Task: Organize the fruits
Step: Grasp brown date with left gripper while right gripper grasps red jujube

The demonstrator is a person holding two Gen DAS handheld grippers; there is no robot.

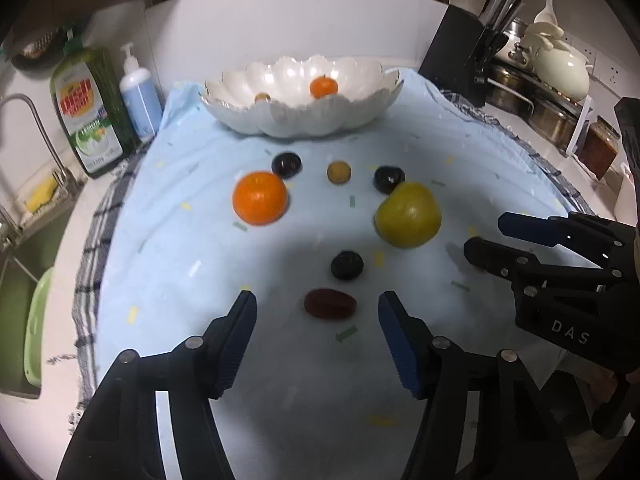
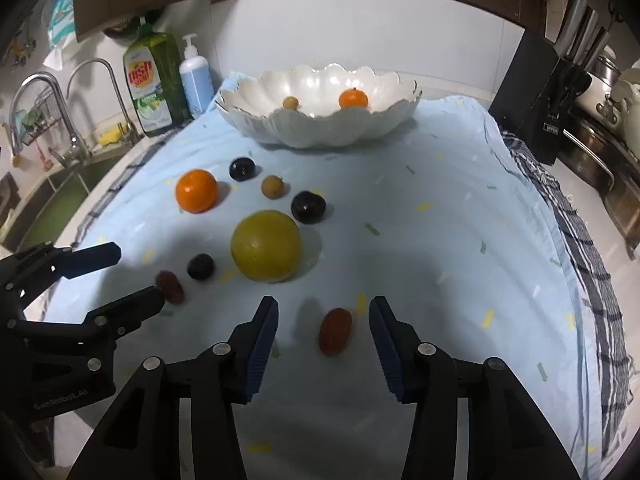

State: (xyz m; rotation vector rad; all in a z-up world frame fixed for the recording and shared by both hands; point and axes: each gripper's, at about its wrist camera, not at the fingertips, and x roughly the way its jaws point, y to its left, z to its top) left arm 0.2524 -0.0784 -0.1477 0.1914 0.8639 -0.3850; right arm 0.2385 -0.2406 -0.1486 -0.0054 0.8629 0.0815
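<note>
A white scalloped bowl (image 1: 304,120) (image 2: 320,128) at the back of the blue cloth holds a small orange (image 1: 323,87) and a small tan fruit (image 1: 262,97). On the cloth lie an orange (image 1: 260,198), a yellow-green fruit (image 1: 408,215), a tan fruit (image 1: 339,172) and three dark plums (image 1: 347,265). My left gripper (image 1: 318,312) is open around a dark red fruit (image 1: 330,304). My right gripper (image 2: 324,320) is open around another red fruit (image 2: 335,331). Each gripper shows in the other's view, the right (image 1: 486,236) and the left (image 2: 136,276).
Dish soap (image 1: 90,108) and a pump bottle (image 1: 140,98) stand at the back left by a sink (image 2: 60,184) and taps. A knife block (image 1: 464,56), pots and a jar (image 1: 598,148) stand on the right. A checked towel (image 2: 592,248) lies under the cloth.
</note>
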